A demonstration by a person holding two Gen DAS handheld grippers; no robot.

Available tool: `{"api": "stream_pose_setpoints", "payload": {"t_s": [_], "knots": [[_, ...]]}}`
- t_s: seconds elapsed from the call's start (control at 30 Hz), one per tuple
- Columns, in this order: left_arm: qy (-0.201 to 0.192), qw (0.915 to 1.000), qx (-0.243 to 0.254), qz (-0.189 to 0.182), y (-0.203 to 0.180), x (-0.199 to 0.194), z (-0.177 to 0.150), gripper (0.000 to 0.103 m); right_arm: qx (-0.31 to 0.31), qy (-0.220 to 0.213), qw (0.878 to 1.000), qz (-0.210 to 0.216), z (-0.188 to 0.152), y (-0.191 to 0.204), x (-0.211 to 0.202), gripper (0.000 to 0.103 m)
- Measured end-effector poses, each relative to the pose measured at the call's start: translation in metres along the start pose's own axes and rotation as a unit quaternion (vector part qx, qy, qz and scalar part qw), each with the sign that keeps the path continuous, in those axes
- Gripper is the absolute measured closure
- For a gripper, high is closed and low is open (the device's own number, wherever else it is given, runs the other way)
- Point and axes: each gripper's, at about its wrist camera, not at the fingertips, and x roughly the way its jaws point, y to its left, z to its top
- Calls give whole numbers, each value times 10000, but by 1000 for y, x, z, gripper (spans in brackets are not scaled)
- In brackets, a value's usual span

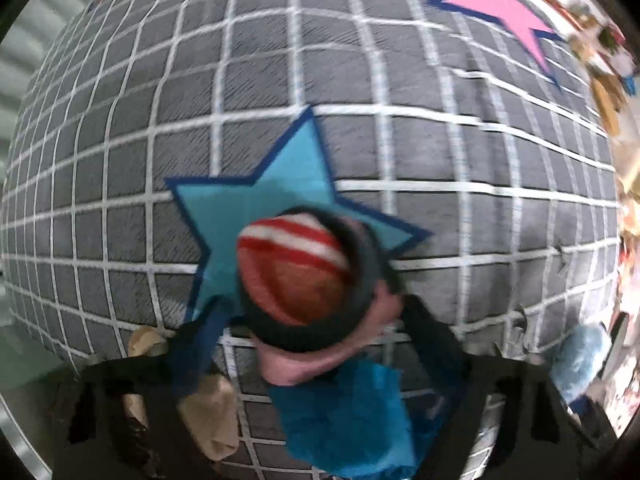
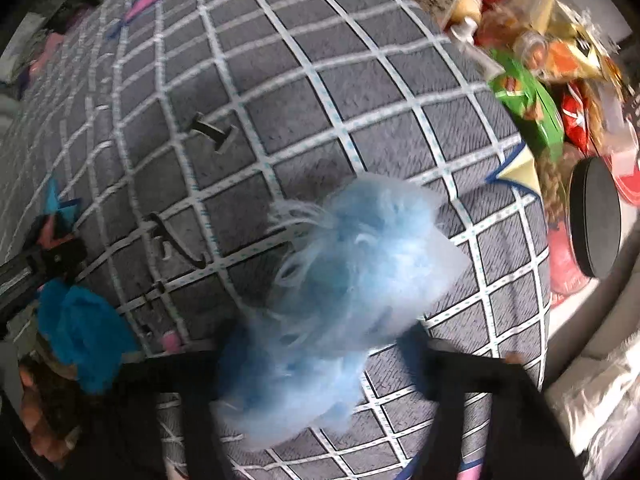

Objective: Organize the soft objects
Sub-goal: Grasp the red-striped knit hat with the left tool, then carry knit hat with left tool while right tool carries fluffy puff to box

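Striped sock roll [image 1: 296,264], red-white with a dark cuff and a pink end, sat bundled between the fingers of the left tool [image 1: 316,344], which was clamped on it, held up over the teal star [image 1: 256,200] taped on the grey gridded mat [image 1: 400,152]. A teal cloth [image 1: 352,412] hung below it in the same view; whether it was also in the grip couldn't be told. Holding it above the star probably meant that star was its drop spot, a guess only. Right tool [image 2: 320,360] was closed on a fluffy light-blue puff [image 2: 352,264], lifted off the mat, fibres spilling forward past the fingertips; grip sat low on the puff, likely so the loose fluff wouldn't be crushed. In the right view the left tool showed at the left edge with the same teal cloth. Pink star [image 1: 496,4] lay well apart at the far side of the mat, a pale-yellow star [image 2: 520,172] near the right edge, likely other sorting spots. Snack packets [image 2: 528,96] and a dark round lid [image 2: 596,220] were piled beyond the mat on the right, not part of the sorting. Both views were motion-blurred, so contact details were unclear.
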Motion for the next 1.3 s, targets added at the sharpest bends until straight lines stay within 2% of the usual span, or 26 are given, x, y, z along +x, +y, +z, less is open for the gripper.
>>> {"api": "stream_pose_setpoints", "payload": {"t_s": [0.07, 0.13, 0.47, 0.67, 0.93, 1.2, 1.3], "knots": [[-50, 9997, 240, 8, -11, -4, 0, 59, -55, 110, 9996, 251, 1, -2, -1, 68], [-20, 9995, 302, -43, -14, -7, 1, 78, -108, 117, 9993, 336, 3, -4, -4, 69], [-516, 9972, 547, -7, -12, -67, -12, 79, -86, -51, 9973, 723, 6, -19, -42, 68], [-693, 9955, 646, -60, -3, -113, -25, 79, -277, -95, 9963, 812, -6, -3, -68, 68], [-816, 9955, 473, 75, 50, -175, -52, 79, -1016, -175, 9896, 1008, -28, 62, -98, 68], [-811, 9963, 160, 221, 106, -207, -84, 79, -1922, -213, 9734, 1229, -60, 152, -127, 68], [-811, 9963, 115, 269, 125, -216, -96, 79, -2101, -251, 9693, 1255, -69, 173, -136, 68]]}}
